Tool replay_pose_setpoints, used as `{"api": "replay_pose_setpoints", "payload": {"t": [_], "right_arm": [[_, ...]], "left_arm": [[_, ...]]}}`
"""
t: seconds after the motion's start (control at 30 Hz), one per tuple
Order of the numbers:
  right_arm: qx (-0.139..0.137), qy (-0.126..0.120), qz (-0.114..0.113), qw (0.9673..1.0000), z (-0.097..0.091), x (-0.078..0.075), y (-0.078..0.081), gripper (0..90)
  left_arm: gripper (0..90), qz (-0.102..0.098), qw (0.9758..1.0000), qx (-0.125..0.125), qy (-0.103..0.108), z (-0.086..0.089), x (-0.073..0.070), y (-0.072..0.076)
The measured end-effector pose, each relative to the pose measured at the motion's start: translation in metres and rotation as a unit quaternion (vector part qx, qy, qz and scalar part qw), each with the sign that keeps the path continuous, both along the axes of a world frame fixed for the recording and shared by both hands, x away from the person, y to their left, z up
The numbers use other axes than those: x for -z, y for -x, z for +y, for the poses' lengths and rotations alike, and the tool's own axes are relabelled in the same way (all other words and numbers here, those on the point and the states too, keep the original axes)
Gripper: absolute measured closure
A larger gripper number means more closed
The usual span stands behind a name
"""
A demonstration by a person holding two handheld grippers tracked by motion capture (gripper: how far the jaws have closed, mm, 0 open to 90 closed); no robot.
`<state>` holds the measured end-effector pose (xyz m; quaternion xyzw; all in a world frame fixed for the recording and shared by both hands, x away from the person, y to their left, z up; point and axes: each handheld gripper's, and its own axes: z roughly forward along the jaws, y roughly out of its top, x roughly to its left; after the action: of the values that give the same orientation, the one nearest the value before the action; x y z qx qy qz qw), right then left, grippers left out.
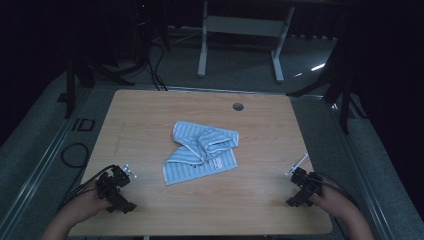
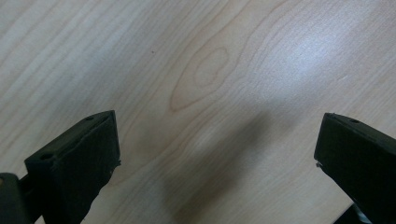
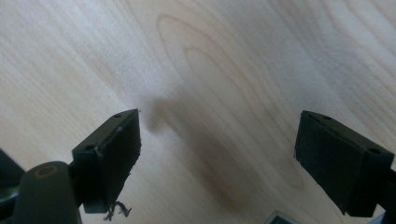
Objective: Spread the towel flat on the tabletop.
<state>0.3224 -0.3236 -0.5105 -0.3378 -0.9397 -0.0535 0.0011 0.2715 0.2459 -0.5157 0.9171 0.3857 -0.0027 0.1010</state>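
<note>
Striped blue towel lies crumpled mid-table, well apart from both grippers' fingers.

table: light wood top with rounded corners, grain and a knot showing close under me
hole: small round grey cable hole near the far edge of my table
floor: grey carpet around the table
second table: white legs and crossbar beyond the far edge
cables: black leads trailing over the floor at the far left
stands: dark legs at the right, another at the left
</note>
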Motion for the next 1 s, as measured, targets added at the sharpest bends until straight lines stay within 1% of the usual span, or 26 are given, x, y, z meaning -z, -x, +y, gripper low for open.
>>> {"api": "replay_pose_setpoints", "payload": {"t": [0.07,0.1,0.17,0.23,0.27,0.33,0.37,0.47,0.5,0.53,0.57,0.6,0.67,0.7,0.73,0.8,0.87,0.9,0.93,1.0], "right_arm": [[-0.004,0.008,0.011,0.9999,0.003,-0.001,-0.001,14.3],[-0.010,0.015,0.013,0.9998,0.006,-0.002,-0.001,14.3],[-0.009,0.016,0.017,0.9997,0.009,-0.003,-0.002,14.1],[-0.007,0.007,0.016,0.9998,0.011,-0.004,-0.004,13.9],[-0.007,0.003,0.012,0.9999,0.012,-0.004,-0.004,13.9],[-0.012,0.005,-0.001,0.9999,0.015,-0.003,-0.004,13.0],[-0.012,0.003,-0.003,0.9999,0.016,-0.003,-0.004,12.4],[0.000,-0.008,0.001,1.0000,0.018,-0.002,-0.007,12.8],[-0.001,-0.014,-0.001,0.9999,0.018,-0.002,-0.008,13.6],[0.002,-0.017,0.003,0.9998,0.018,-0.002,-0.009,14.2],[0.002,-0.017,0.003,0.9998,0.018,-0.002,-0.009,14.2],[-0.001,-0.015,0.006,0.9999,0.018,-0.001,-0.009,15.4],[-0.013,-0.008,0.009,0.9999,0.021,-0.001,-0.010,19.0],[-0.014,-0.003,0.007,0.9999,0.022,-0.002,-0.010,21.6],[-0.019,0.003,0.007,0.9998,0.023,-0.002,-0.011,21.9],[-0.028,0.009,0.009,0.9995,0.026,-0.002,-0.009,23.9],[-0.032,0.016,0.008,0.9993,0.028,-0.001,-0.010,24.4],[-0.028,0.018,0.010,0.9994,0.030,-0.001,-0.010,24.4],[-0.032,0.018,0.009,0.9993,0.031,0.000,-0.012,24.4],[-0.033,0.019,0.008,0.9992,0.035,0.000,-0.014,24.4]], "left_arm": [[0.0,0.016,0.9998,-0.005,-0.008,0.001,-0.001,-0.003],[0.0,0.019,0.9997,-0.008,-0.012,0.001,-0.002,-0.004],[0.0,0.018,0.9996,-0.011,-0.019,0.000,-0.003,-0.007],[0.0,0.009,0.9997,-0.013,-0.017,-0.001,-0.005,-0.010],[0.0,0.008,0.9998,-0.014,-0.014,-0.002,-0.006,-0.011],[0.0,0.005,0.9999,-0.012,-0.011,-0.005,-0.007,-0.012],[0.0,0.001,0.9999,-0.010,-0.013,-0.006,-0.008,-0.013],[0.0,-0.005,0.9999,-0.007,-0.009,-0.010,-0.010,-0.016],[0.0,-0.005,0.9999,-0.005,-0.008,-0.012,-0.010,-0.016],[0.0,-0.005,1.0000,0.000,-0.007,-0.014,-0.010,-0.017],[0.0,-0.005,1.0000,0.000,-0.007,-0.014,-0.010,-0.017],[0.0,-0.002,0.9999,0.008,-0.010,-0.019,-0.008,-0.018],[0.0,-0.004,0.9998,0.013,-0.012,-0.024,-0.008,-0.020],[1.2,-0.007,0.9998,0.016,-0.011,-0.026,-0.008,-0.020],[5.0,-0.012,0.9996,0.020,-0.013,-0.029,-0.008,-0.021],[6.3,-0.013,0.9995,0.025,-0.013,-0.034,-0.008,-0.023],[6.3,-0.013,0.9994,0.029,-0.014,-0.039,-0.007,-0.024],[6.3,-0.012,0.9993,0.032,-0.015,-0.042,-0.007,-0.026],[6.3,-0.010,0.9993,0.033,-0.015,-0.045,-0.007,-0.027],[9.3,-0.016,0.9990,0.039,-0.018,-0.050,-0.006,-0.030]]}}
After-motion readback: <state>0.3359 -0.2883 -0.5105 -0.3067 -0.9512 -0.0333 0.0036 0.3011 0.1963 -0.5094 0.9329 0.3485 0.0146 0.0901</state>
